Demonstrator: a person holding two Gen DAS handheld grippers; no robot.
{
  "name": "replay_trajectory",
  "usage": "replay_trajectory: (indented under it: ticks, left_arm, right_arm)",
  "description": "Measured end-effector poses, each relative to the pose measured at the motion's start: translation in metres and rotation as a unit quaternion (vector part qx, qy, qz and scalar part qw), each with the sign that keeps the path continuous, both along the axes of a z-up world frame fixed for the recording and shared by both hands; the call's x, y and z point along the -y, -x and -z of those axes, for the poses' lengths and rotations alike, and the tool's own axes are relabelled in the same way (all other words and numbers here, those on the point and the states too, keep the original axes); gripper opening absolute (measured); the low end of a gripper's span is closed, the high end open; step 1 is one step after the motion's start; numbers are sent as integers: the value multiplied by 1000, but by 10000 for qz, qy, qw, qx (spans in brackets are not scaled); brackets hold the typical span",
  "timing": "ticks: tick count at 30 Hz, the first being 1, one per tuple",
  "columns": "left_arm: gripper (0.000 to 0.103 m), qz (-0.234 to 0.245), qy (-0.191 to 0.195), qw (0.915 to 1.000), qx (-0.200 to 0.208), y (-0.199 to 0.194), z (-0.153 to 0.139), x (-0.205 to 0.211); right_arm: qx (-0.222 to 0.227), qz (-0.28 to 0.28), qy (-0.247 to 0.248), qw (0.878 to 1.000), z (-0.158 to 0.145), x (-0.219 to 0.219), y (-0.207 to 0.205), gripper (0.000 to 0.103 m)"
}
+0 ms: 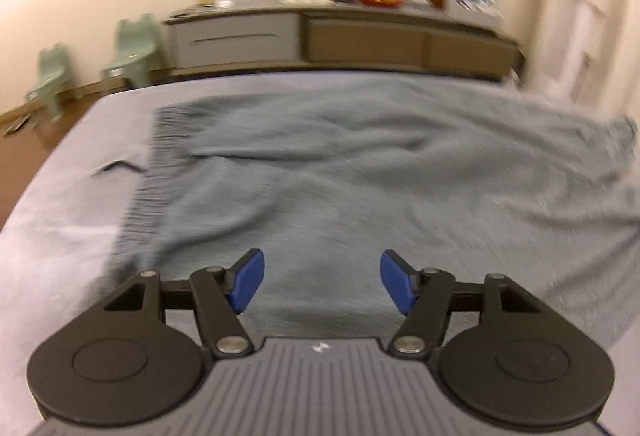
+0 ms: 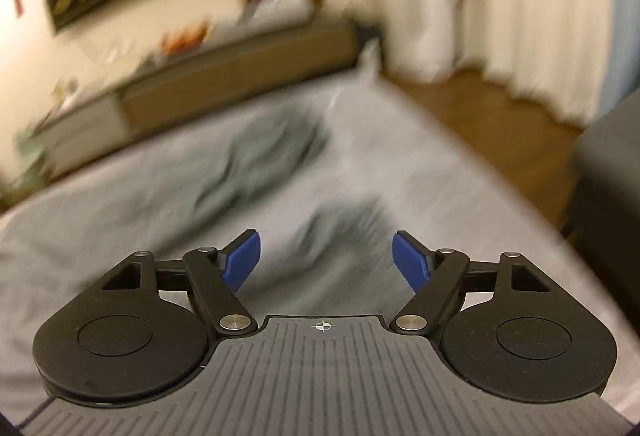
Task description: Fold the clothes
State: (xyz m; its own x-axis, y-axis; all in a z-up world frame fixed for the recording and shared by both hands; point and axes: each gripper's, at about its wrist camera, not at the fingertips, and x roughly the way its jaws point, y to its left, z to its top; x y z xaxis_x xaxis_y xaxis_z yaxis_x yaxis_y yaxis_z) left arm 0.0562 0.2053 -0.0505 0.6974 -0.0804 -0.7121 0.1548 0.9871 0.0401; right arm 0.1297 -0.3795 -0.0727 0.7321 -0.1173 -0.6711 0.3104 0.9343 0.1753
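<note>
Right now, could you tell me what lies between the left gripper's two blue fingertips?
Only the grey-green sweater on the bed shows in the gap of the open left gripper; nothing is held. The left wrist view shows it.

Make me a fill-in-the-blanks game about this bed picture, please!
1. The grey-green sweater lies spread on the ____.
2. Both the left gripper and right gripper have jaws that are ____.
3. The fingertips are colored ____.
4. The little chairs by the wall number ____.

Missing words: bed; open; blue; two.
</note>
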Motion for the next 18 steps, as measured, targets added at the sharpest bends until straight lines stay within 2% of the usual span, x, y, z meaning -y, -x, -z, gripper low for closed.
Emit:
replay_trajectory:
  ticks: [2,3,5,6,7,9,10,11,12,13,14,16,18]
  left_arm:
    - [65,190,-209,9996,-70,-1,9,12]
    - [65,222,-290,9993,-96,-3,13,14]
    - [65,156,-434,9987,-201,-8,20,15]
    - [65,95,-497,9984,-270,-10,24,14]
    - [65,34,-560,9979,-338,-12,28,13]
    - [68,-19,-621,9975,-341,-15,31,11]
    - [68,-26,-643,9974,-328,-16,31,11]
    - [68,-44,-652,9973,-326,-16,31,10]
    - [68,-71,-654,9973,-330,-15,30,10]
    - [68,-92,-671,9972,-330,-14,29,10]
    - [68,-104,-708,9969,-324,-13,28,10]
    - [68,-107,-784,9964,-306,-11,27,11]
    - [68,-111,-790,9963,-316,-12,27,9]
  right_arm:
    - [-204,-185,48,9996,14,-4,-13,76]
    - [-284,-311,100,9991,20,-7,-21,71]
    - [-525,-493,288,9970,31,-11,-40,20]
    - [-546,-501,466,9962,33,-13,-49,8]
    - [-539,-482,647,9953,33,-14,-58,8]
    - [-121,-169,1024,9945,20,-13,-68,6]
    - [271,-29,1054,9941,10,-9,-66,7]
    - [740,111,982,9924,1,-3,-62,13]
    - [1166,242,856,9892,-5,4,-56,45]
    - [1345,318,685,9880,-9,12,-51,87]
    - [1345,384,483,9890,-10,23,-46,95]
    - [1147,565,278,9914,-8,41,-36,88]
    - [771,423,70,9961,5,60,-27,88]
